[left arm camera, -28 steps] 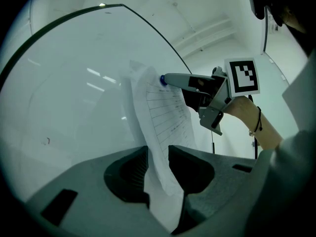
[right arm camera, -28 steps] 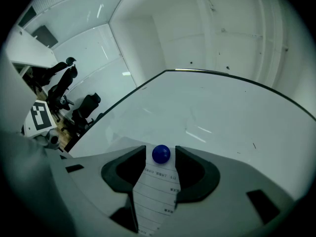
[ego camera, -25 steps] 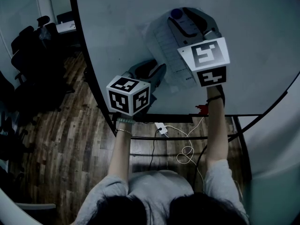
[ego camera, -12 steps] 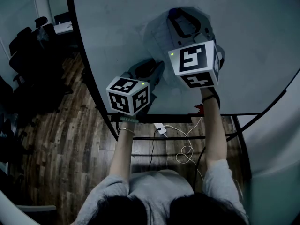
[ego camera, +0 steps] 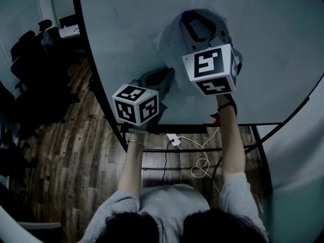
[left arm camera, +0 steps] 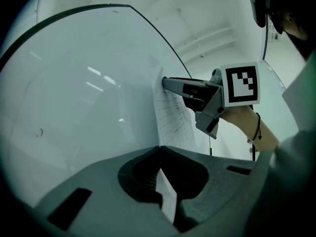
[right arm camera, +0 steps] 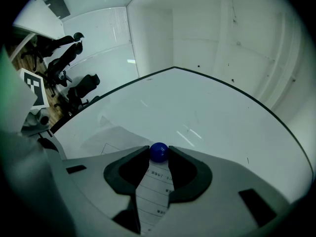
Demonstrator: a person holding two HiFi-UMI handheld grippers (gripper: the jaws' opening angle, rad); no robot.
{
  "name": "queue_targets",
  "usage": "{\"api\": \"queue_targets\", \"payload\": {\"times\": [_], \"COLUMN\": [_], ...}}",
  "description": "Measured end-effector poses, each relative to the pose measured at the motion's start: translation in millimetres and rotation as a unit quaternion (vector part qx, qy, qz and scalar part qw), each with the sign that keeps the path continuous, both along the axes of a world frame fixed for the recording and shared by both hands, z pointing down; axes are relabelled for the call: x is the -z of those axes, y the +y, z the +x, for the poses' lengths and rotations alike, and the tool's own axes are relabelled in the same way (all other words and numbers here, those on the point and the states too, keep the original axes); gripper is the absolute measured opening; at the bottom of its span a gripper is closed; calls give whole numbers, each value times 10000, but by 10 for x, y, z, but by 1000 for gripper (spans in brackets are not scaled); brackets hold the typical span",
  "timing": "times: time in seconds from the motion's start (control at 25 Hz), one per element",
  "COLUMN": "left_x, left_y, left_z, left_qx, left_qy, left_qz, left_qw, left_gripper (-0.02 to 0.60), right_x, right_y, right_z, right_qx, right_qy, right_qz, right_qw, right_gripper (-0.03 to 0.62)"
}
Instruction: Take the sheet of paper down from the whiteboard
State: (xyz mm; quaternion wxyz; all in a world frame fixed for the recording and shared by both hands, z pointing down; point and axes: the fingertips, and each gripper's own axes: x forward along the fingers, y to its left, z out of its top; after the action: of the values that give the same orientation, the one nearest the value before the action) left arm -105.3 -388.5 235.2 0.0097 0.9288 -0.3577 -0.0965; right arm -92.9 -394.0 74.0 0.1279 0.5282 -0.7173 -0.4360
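The left gripper [left arm camera: 159,149] is clamped on the lower edge of the sheet of paper [left arm camera: 172,117], which hangs on the whiteboard [left arm camera: 89,93]. Further right and higher, the right gripper [right arm camera: 159,155] has its jaws closing on the blue magnet [right arm camera: 159,151] (both tips touching it) at the sheet's top.

1. Dark wood-plank floor [ego camera: 71,156]; light dim.
2. Black office chairs [ego camera: 30,47] grouped at 10 o'clock.
3. White power strip [ego camera: 173,139] and looped white cable [ego camera: 202,162] on the floor, centre.
4. Plain white walls [right arm camera: 207,28].
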Motion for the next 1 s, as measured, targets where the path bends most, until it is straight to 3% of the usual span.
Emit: {"api": "queue_targets", "payload": {"times": [1.0], "left_x": [-151], "left_y": [79], "left_z": [-103], "left_qx": [-84], "left_qy": [-157], "left_qz": [-259], "left_qw": [9995], "left_gripper": [5], "right_x": [59], "right_y": [-10], "right_z": [43], "right_qx": [69], "right_qy": [-246], "right_qz": [-127], "right_qw": [9996], "right_gripper": [120]}}
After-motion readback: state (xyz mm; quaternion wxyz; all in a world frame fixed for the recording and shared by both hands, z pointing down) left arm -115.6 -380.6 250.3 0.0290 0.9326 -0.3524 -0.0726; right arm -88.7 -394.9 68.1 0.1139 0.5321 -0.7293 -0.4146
